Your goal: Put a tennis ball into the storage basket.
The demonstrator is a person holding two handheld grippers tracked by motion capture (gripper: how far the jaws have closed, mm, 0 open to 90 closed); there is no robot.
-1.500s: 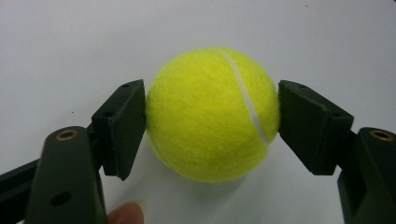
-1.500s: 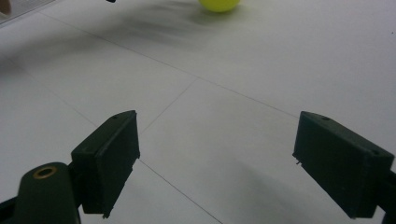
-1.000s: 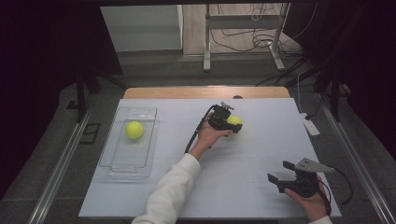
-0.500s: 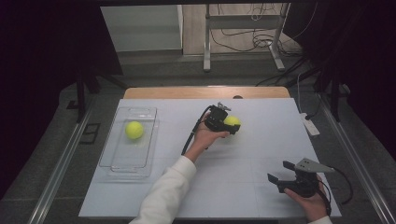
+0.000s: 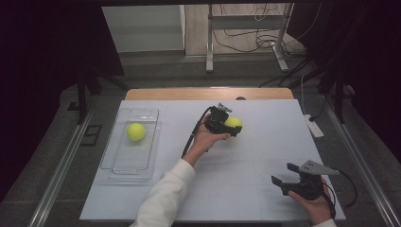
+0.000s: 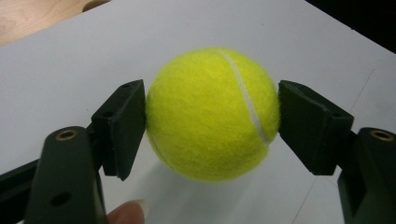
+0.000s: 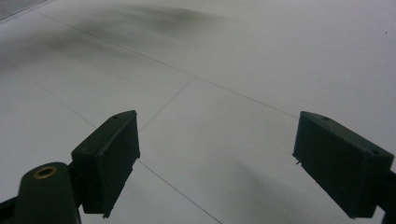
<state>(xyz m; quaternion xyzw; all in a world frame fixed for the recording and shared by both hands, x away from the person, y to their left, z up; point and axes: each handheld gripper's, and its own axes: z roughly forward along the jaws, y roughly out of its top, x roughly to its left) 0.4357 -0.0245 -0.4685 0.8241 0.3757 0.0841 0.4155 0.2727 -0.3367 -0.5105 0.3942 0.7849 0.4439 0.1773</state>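
Left gripper (image 6: pixel 212 116) is clamped on a tennis ball (image 6: pixel 212 114) near the white table (image 5: pixel 246 156) centre, well clear of every edge. Right gripper (image 5: pixel 283 177), jaws apart and empty, sits near the front-right corner. Clear tray (image 5: pixel 120 163) holds a second ball (image 5: pixel 135 131) at left.

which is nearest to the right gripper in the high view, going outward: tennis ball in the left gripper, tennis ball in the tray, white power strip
From the right gripper:
1. White power strip, at the table's right edge.
2. Held tennis ball, mid-table in the left gripper.
3. Tray's tennis ball, far left in the clear tray.
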